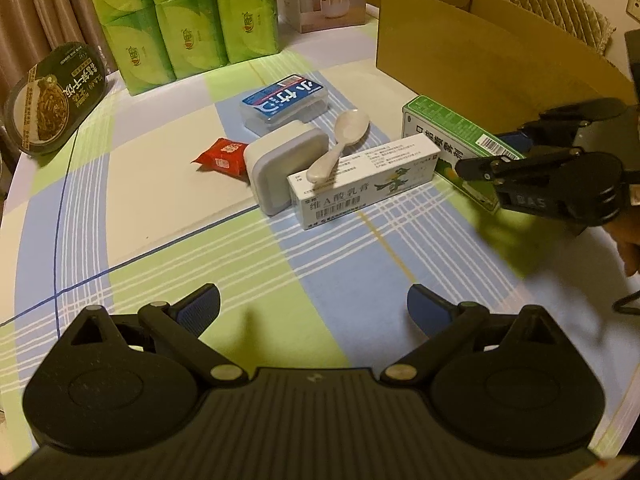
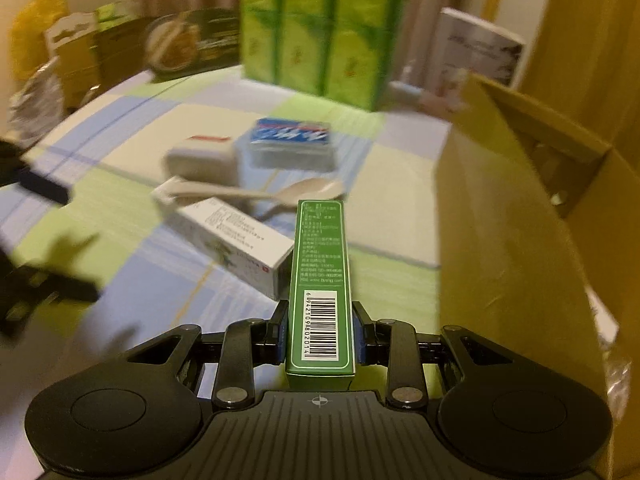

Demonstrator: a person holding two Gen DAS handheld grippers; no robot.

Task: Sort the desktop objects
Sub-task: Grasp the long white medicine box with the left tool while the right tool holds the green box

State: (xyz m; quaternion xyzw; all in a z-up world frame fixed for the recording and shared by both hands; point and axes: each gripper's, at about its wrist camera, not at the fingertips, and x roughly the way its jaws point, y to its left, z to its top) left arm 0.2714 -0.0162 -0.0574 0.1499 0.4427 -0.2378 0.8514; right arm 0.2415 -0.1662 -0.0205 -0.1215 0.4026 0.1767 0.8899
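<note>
My right hand-held gripper [image 2: 320, 334] is clamped on the green box [image 2: 320, 280] beside the cardboard box [image 2: 520, 208], my left [image 1: 314, 308] hangs wide open, and white box [image 1: 364, 182], spoon [image 1: 340, 140] and the rest wait on the tabletop [image 1: 200, 264].

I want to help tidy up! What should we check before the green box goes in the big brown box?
1. Right gripper jaws clamped on both sides of the green box: ok.
2. Green box lifted off the tablecloth: cannot tell.
3. Cardboard box top open: ok.
4. Room inside the cardboard box: cannot tell.
5. Left gripper open, holding nothing, out of the way: ok.
6. Spoon resting on the white box, beside the green box: not ok.
</note>
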